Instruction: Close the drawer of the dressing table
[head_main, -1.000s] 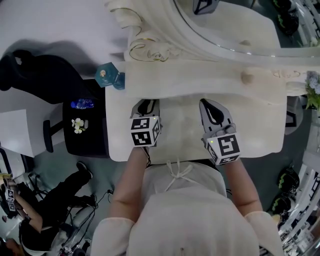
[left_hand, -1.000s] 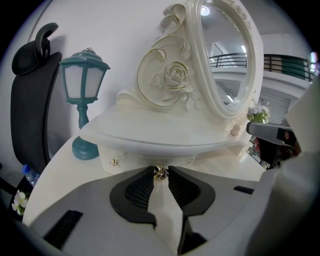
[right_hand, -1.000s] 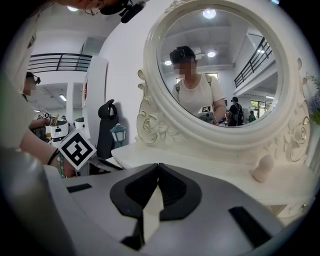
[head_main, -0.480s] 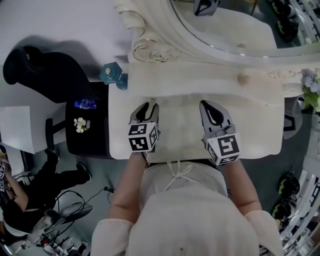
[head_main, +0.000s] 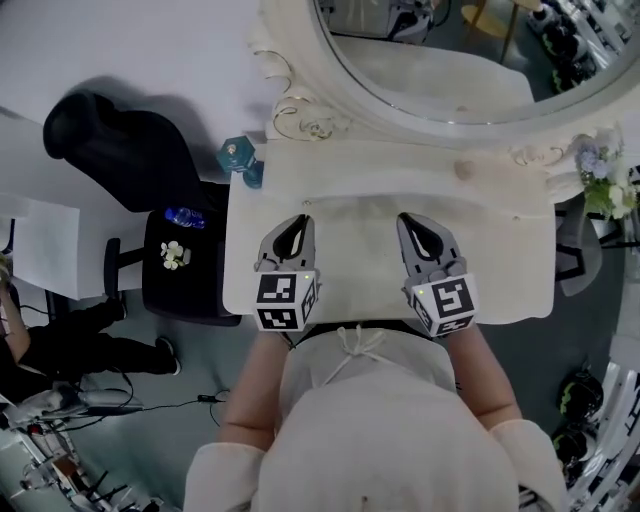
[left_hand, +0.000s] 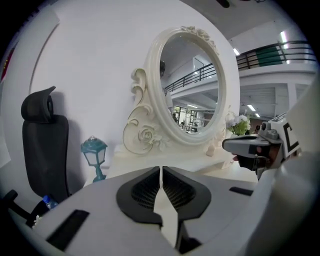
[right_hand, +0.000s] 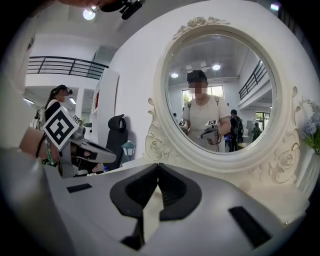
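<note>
The white dressing table (head_main: 505, 268) lies below me, and its oval mirror (head_main: 450, 60) stands at the back. No drawer shows in any view; my body hides the table's front edge. My left gripper (head_main: 295, 219) hovers over the left part of the tabletop, shut with nothing in it, its jaws meeting in the left gripper view (left_hand: 161, 168). Over the right part my right gripper (head_main: 412, 217) is shut and empty as well (right_hand: 158, 164). Both point toward the mirror.
A teal lantern ornament (head_main: 238, 158) stands at the table's back left corner, flowers (head_main: 600, 180) at the back right, and a small knob-like piece (head_main: 463, 170) near the mirror base. A black chair (head_main: 120, 150) and a dark stool (head_main: 178, 275) stand to the left.
Both grippers have lifted off the tabletop toward the camera, the left one more, and drawn back to the front edge. The left jaws have come together.
</note>
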